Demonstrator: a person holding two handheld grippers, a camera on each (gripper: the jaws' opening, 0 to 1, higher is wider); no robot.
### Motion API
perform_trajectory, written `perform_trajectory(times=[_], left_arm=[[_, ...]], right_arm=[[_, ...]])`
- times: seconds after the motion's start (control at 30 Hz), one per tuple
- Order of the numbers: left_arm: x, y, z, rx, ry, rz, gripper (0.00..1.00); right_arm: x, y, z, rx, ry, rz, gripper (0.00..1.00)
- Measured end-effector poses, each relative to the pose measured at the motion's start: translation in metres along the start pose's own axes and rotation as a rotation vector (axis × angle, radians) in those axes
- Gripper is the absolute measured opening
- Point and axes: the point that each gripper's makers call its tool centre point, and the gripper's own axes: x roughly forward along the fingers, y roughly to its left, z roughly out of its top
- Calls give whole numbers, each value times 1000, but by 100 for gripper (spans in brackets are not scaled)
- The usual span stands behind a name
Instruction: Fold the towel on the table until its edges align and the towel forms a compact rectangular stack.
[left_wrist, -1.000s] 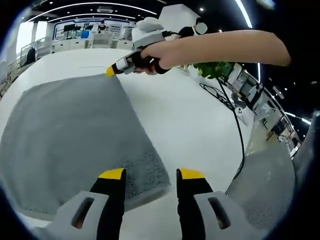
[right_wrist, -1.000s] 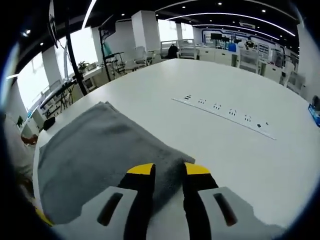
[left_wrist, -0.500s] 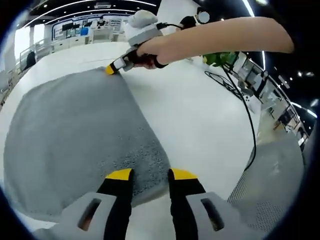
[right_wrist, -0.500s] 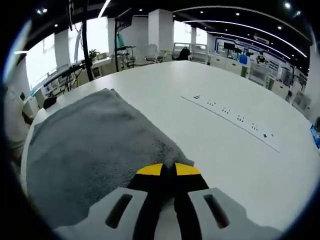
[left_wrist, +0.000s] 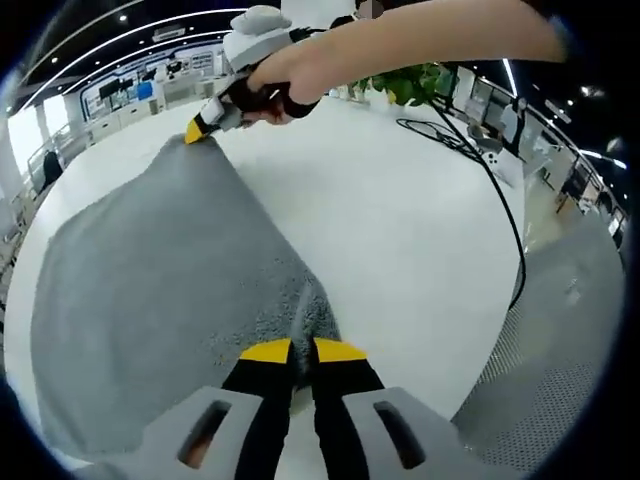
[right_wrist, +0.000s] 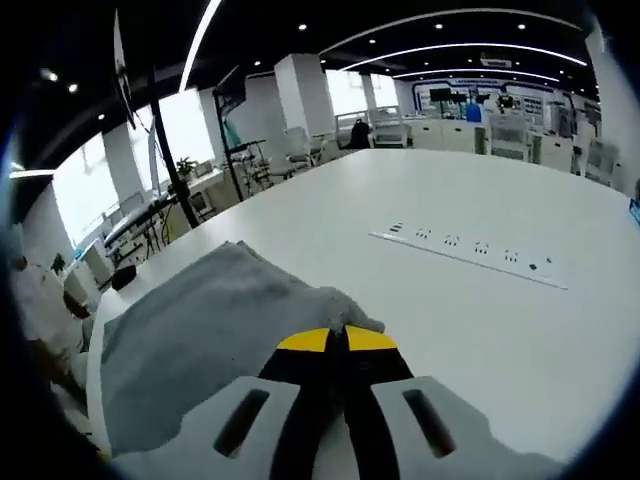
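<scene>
on the white table (left_wrist: 400, 230) lies the grey towel (left_wrist: 150, 290). we pinch one near corner tight in our left gripper (left_wrist: 302, 350) and the far corner in our right gripper (right_wrist: 336, 339), both lifted a little. our tips hide the pinched cloth.

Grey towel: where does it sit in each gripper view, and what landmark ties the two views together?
Left gripper view: the grey towel fills the left and centre, running from the left gripper at the bottom up to the right gripper at top.
Right gripper view: the towel lies lower left, its corner bunched at the right gripper.
Shared landmark: the white table under the towel.
</scene>
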Motion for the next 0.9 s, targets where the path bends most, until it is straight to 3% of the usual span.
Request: perform_trajectory(times=[0.13, 0.23, 0.47, 0.67, 0.8, 0.9], left_arm=[[-4, -5, 8, -10, -39, -35, 5], [-5, -10, 12, 25, -54, -44, 5], [2, -20, 7, 63, -31, -76, 5], [7, -30, 7, 99, -26, -111, 5], [4, -36, 16, 91, -65, -136, 7], [5, -48, 16, 64, -70, -192, 16]], right_arm=[[-4, -4, 2, 1, -9, -7, 1], [-10, -14, -1, 22, -22, -28, 1], [-12, -44, -40, 56, 46, -97, 1], [-20, -55, -55, 9, 99, -136, 1], [-23, -56, -47, 0, 76, -137, 2], [-26, -58, -43, -16, 67, -151, 4]])
